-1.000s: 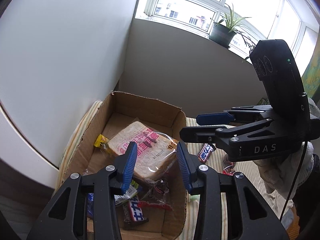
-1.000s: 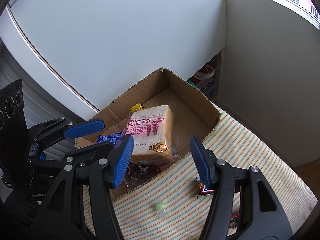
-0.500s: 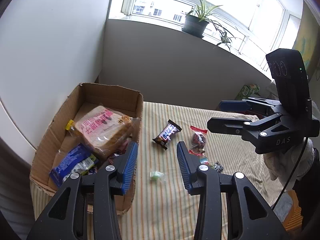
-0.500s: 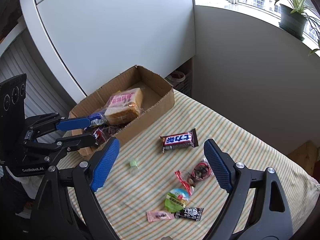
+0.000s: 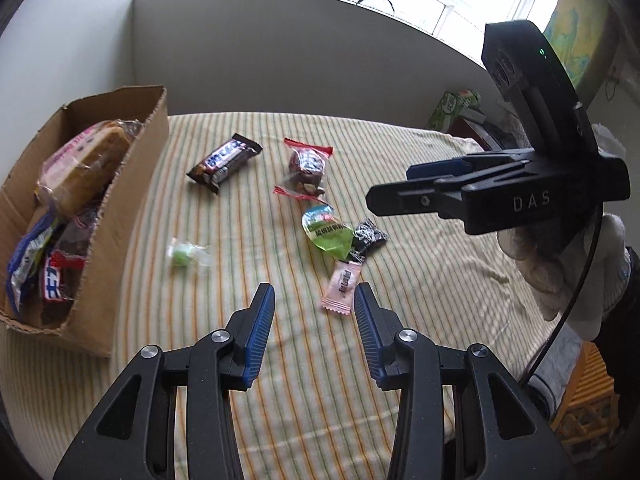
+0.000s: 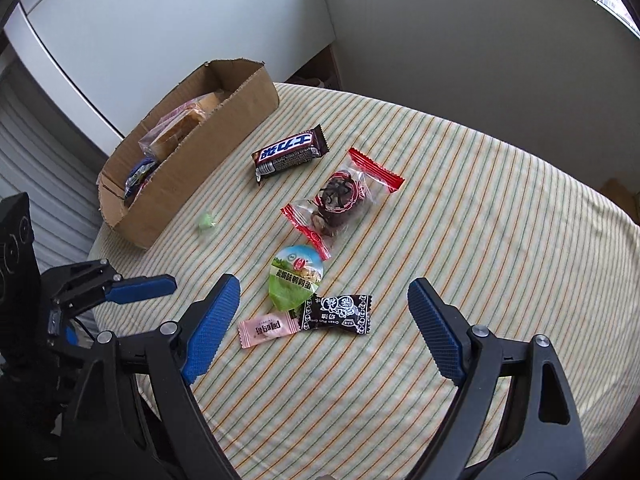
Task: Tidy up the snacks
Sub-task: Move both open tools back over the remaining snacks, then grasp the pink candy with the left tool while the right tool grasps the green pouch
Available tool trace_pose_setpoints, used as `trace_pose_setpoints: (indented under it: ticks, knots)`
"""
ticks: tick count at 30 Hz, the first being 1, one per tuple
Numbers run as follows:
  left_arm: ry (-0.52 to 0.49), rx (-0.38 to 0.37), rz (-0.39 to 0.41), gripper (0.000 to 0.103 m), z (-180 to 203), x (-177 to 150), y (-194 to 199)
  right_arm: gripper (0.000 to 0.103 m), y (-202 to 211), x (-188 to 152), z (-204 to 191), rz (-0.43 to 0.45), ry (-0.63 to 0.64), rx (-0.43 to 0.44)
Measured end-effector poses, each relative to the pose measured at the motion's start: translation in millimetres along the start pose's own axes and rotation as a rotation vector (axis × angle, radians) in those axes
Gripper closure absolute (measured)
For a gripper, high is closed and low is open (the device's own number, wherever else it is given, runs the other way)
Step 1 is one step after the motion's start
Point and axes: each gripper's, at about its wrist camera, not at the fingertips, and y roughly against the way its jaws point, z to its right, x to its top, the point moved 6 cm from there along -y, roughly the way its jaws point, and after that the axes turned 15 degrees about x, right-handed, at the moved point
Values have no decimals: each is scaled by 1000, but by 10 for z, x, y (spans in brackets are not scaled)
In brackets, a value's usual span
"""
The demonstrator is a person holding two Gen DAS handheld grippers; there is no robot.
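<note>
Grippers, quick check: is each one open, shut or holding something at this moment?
Left gripper: open, narrow gap, nothing between its blue pads, above the striped cloth.
Right gripper: open wide, holding nothing, above the small wrapped candies.

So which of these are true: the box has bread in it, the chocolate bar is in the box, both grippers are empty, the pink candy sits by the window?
1. The box holds bread. True.
2. The chocolate bar is in the box. False: it lies on the striped cloth.
3. The left gripper and right gripper hold nothing. True.
4. The pink candy sits by the window. False: it lies on the cloth, touching the green packet.
</note>
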Motion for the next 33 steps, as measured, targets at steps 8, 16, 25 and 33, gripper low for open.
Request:
trace_pose_setpoints:
  ticks: [8,16,25,33]
  knots:
    - [-54,-6,-37,64,223,-77,-216,28,-301,29,-12,-57,-32,54]
    - [-73,2,-51,65,320,-51,-388,41,-447,33,-24,-89,-41,73]
    - [-62,40,-42,79,315,-11,-471,47,-570,2,-11,-116,-50,86]
    - [-82,67,-36,91,250,-33,-451,63,-661,-11,-92,-148,24,-1]
